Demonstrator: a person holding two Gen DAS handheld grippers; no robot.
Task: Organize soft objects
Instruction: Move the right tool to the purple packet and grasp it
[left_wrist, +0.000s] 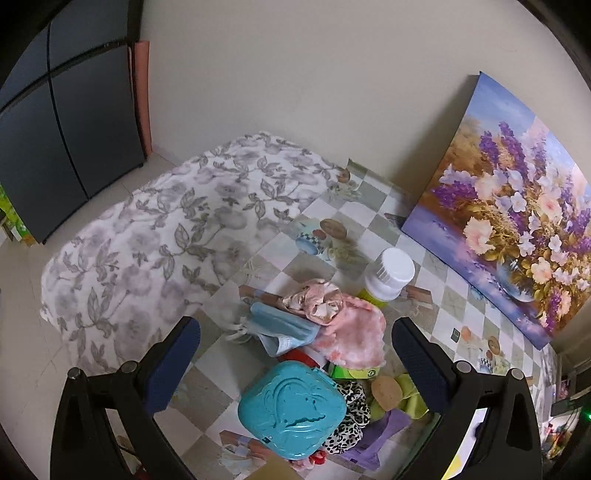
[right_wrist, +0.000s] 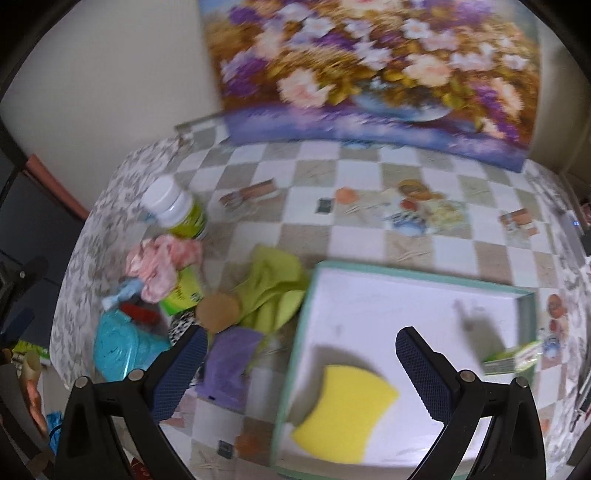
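Right wrist view shows our right gripper (right_wrist: 299, 365) spread empty above the yellow sponge (right_wrist: 343, 413) lying in the white tray (right_wrist: 406, 291), likely the collecting spot, while our left gripper (left_wrist: 295, 354) hovers open over the cloth pile (left_wrist: 332, 325).

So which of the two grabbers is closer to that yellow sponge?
Right. The right gripper hangs open just above the yellow sponge, which lies in the white tray. The left gripper is open over the pile around the teal case, and its view shows no sponge.
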